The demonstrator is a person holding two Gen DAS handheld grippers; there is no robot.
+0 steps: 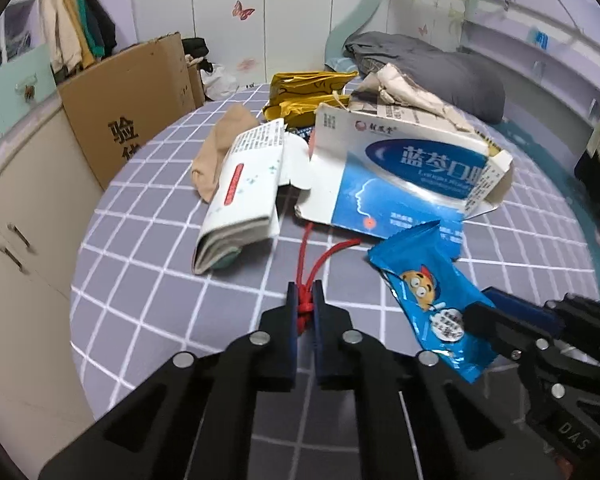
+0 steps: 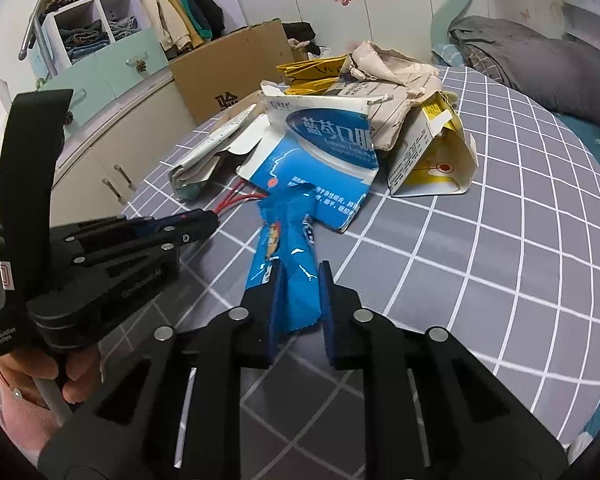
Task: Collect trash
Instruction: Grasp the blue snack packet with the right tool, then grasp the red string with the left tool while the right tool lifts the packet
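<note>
- The blue snack wrapper (image 2: 288, 276), low in the right wrist view's centre, is thin glossy plastic film, crinkled.
- The red cord (image 1: 306, 276) is braided string, matt, knotted.
- The blue-and-white medicine box (image 1: 404, 176) at centre is smooth printed card with a slight sheen and torn, rough edges.
- The grey checked bedsheet (image 1: 172, 264) is matt woven cloth.
- The brown box (image 1: 132, 104) at upper left is dull corrugated cardboard.
- Both grippers look like matt black plastic with shiny metal pins.
</note>
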